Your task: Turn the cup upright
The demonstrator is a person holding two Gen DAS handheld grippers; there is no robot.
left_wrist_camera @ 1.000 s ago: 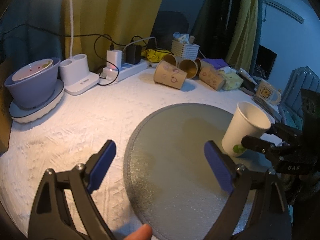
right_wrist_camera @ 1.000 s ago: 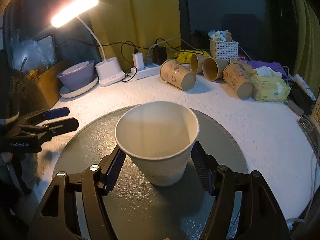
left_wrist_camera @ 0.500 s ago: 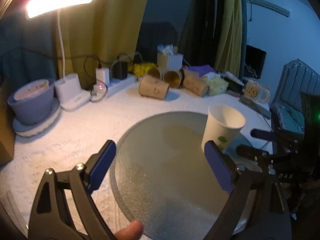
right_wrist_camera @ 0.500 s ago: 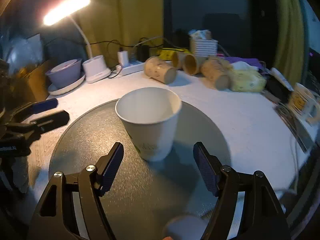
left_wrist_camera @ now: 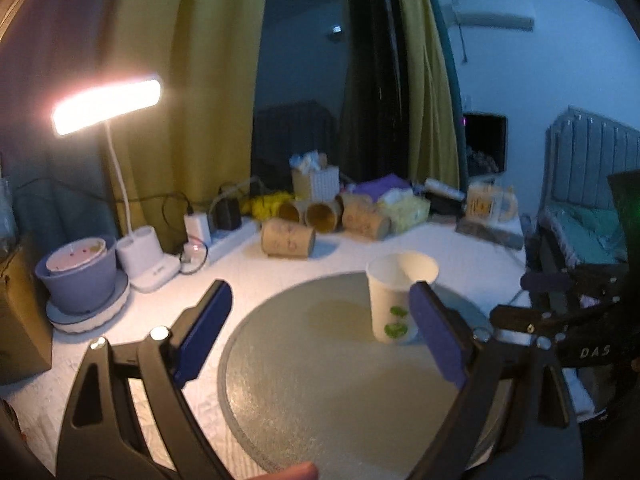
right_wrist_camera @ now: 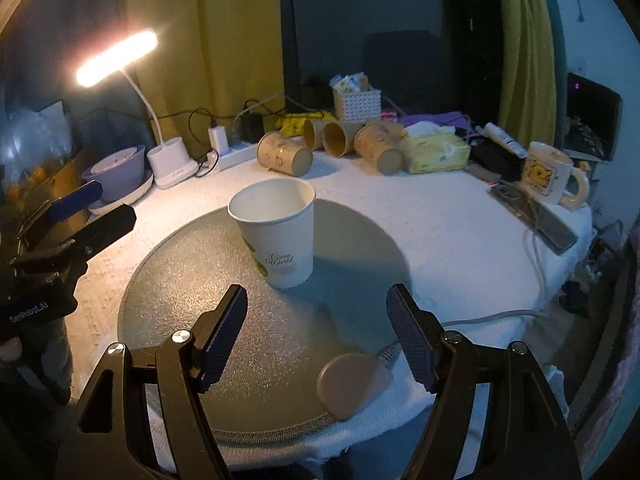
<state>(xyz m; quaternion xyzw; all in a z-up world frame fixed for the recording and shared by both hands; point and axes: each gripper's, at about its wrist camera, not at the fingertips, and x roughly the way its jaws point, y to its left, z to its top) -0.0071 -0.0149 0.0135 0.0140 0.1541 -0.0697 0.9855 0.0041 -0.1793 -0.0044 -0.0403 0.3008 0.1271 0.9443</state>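
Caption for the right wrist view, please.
White paper cup stands upright on the round mat, free of the open right gripper.

A white-clothed table [right_wrist_camera: 440, 216] carries a round grey mat [right_wrist_camera: 192, 280], brown cups [right_wrist_camera: 284, 154] and lamp base [right_wrist_camera: 172, 164].

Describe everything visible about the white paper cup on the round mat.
The white paper cup stands upright, mouth open and apparently empty, on the grey round mat, towards its far side. It tapers to a narrower base and bears green leaf prints and a script logo low on its wall. Only the mat touches it: the right gripper is open and short of it; the left gripper is open too.
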